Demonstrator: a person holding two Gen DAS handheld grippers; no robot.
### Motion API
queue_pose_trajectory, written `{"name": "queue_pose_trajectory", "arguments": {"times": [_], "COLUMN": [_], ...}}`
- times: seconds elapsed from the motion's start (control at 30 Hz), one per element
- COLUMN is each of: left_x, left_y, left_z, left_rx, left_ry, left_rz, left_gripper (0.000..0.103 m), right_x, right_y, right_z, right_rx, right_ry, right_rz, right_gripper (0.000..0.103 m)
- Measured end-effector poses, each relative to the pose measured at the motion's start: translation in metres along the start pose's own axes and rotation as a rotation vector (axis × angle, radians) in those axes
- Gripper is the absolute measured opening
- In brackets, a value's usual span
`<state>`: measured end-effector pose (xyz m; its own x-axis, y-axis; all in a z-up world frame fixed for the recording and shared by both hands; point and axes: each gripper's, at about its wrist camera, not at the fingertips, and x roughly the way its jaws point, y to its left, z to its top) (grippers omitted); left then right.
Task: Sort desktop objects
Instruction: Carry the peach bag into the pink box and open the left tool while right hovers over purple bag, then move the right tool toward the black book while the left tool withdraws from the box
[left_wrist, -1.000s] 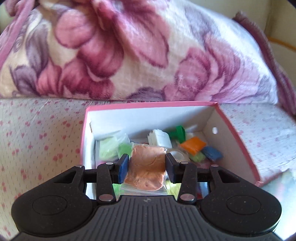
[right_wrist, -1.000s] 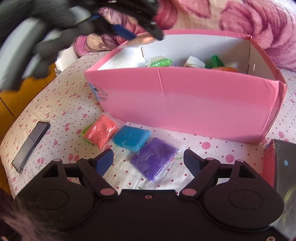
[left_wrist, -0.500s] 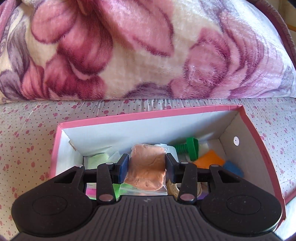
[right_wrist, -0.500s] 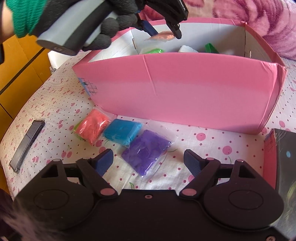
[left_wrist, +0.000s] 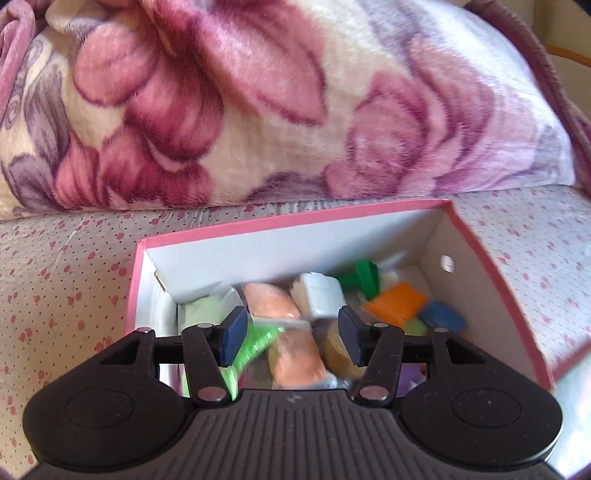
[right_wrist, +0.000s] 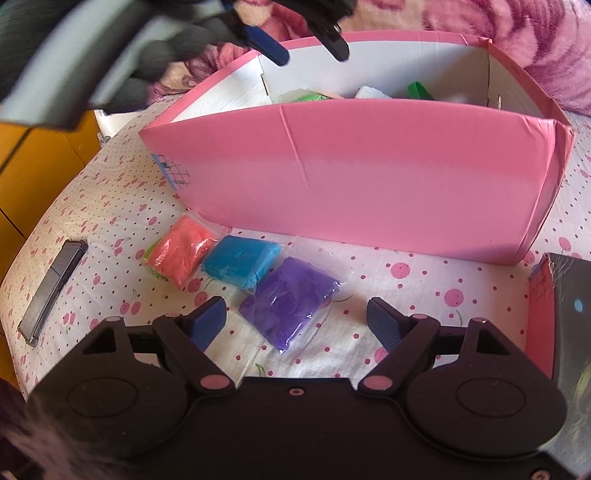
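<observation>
Pink box (right_wrist: 369, 177) walls off the far side; bags (right_wrist: 291, 302) crowd the near cloth.

Cherry-print bed (right_wrist: 424, 280) — box (right_wrist: 369, 177), packets (right_wrist: 288, 306)

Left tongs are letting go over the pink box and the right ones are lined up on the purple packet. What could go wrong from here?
1. The left tongs are opening above the pink box; the peach clay packet between them looks blurred, so it may land askew on the pile.
2. The purple packet touches the blue packet; the open right tongs could nudge or pinch both.
</observation>
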<state>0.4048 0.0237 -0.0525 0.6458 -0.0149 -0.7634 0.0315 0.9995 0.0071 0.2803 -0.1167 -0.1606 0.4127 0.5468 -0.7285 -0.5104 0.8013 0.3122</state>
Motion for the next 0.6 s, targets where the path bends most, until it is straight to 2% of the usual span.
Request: {"name": "queue_pose_trajectory", "arguments": {"times": [0.17, 0.27, 0.43, 0.5, 0.6], "left_x": [-0.042, -0.063, -0.097, -0.112, -0.136], "left_y": [-0.010, -0.010, -0.007, -0.005, 0.000], "left_z": [-0.008, -0.015, -0.029, -0.036, -0.048], "left_rx": [0.070, 0.077, 0.093, 0.086, 0.084], "left_ry": [-0.045, -0.042, -0.035, -0.041, -0.049], "left_rz": [0.009, 0.024, 0.049, 0.050, 0.051], "left_gripper": [0.053, 0.053, 0.053, 0.057, 0.058], "right_x": [-0.003, -0.010, -0.042, -0.052, -0.065], "right_y": [-0.003, -0.007, -0.006, -0.003, 0.004], "right_z": [-0.005, -0.014, -0.033, -0.039, -0.049], "right_rx": [0.004, 0.042, 0.112, 0.116, 0.083], "right_ry": [-0.018, -0.039, -0.130, -0.164, -0.157], "right_rz": [0.021, 0.058, 0.128, 0.132, 0.128], "right_gripper": [0.083, 0.083, 0.083, 0.083, 0.083]}}
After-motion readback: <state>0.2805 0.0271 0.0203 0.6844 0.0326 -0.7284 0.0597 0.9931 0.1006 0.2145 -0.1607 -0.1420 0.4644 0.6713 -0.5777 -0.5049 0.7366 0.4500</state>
